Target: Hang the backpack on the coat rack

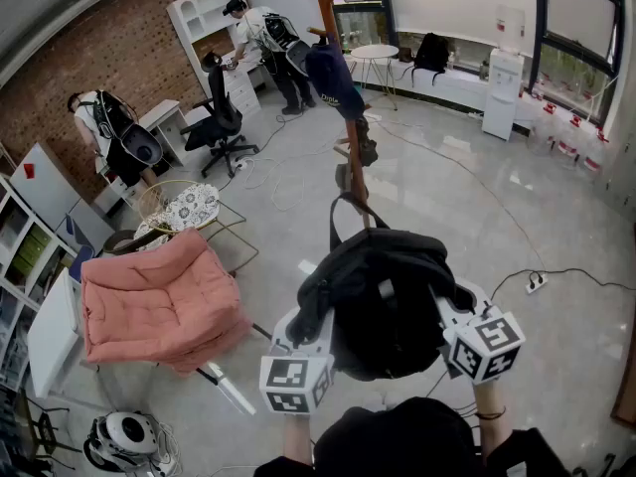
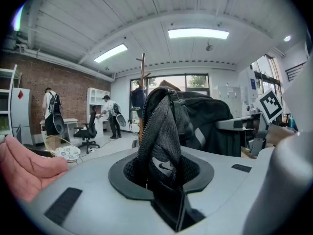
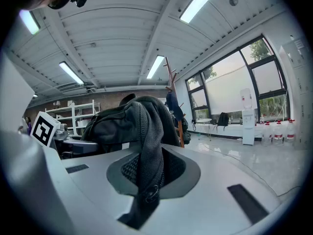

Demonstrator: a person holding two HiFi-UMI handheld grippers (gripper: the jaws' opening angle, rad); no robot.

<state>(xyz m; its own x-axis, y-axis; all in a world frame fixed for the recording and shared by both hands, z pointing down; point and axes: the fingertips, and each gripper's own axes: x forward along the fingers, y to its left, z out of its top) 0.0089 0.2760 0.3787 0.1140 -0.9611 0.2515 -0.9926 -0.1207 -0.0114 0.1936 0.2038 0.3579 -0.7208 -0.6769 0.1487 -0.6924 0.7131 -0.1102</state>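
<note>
You hold the backpack (image 1: 383, 296) in the air short of the coat rack (image 1: 353, 167), the left gripper (image 2: 161, 175) clamped on its mesh and the right gripper (image 3: 146, 177) pinched on a strap. Next, raise its top loop (image 1: 348, 212) over a peg. Only the head view shows that loop; only the gripper views show both grips

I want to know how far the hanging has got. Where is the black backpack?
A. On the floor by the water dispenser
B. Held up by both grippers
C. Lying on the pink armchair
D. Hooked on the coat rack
B: the backpack has its fabric clamped in the left gripper and the right gripper, and it is short of the coat rack in the head view.
</note>
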